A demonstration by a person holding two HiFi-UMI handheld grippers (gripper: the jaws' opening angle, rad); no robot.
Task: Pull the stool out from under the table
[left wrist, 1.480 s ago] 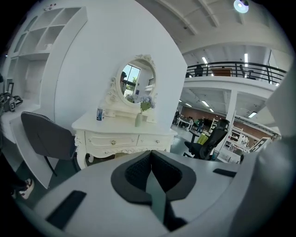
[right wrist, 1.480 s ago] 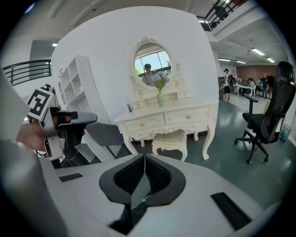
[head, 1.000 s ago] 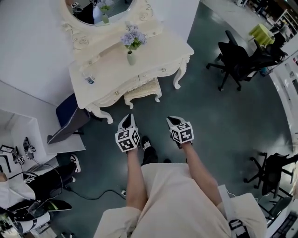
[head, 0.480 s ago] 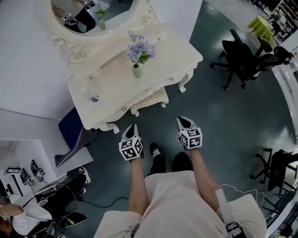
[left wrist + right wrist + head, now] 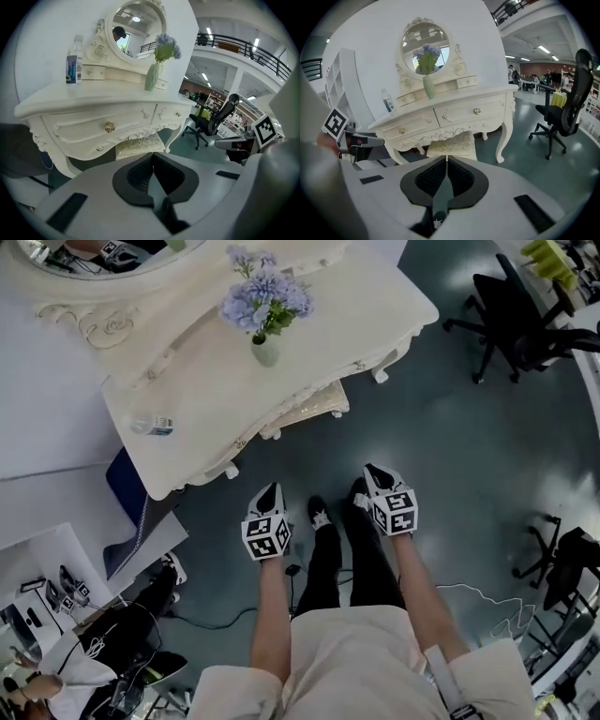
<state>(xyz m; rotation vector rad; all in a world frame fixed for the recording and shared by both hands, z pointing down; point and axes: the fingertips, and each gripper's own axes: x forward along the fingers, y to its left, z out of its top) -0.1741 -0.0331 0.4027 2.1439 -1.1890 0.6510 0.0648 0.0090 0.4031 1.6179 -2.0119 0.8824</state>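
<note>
Closer now than a second ago, the person has stepped up to the one cream dressing table, which fills more of the head view, and both grippers hang nearer its front edge, shut as before.

One round mirror in a carved frame rises from the table's back edge. Two black office chairs stand on the dark floor well apart from the table, one beyond its right end, the other at the head view's right edge.

One stool sits tucked under the table's front edge, between the front legs. From above only a strip of its pale patterned seat shows. The left gripper view and the right gripper view both show the seat below the drawers.

Two grippers point at the table, each with its marker cube. The left gripper has its jaws pressed together with nothing between them, as its own view confirms. The right gripper is likewise closed and empty. Neither touches the stool.

One pale green vase of lilac flowers stands near the middle of the tabletop. One clear water bottle with a blue label stands upright near the table's left end.
</note>
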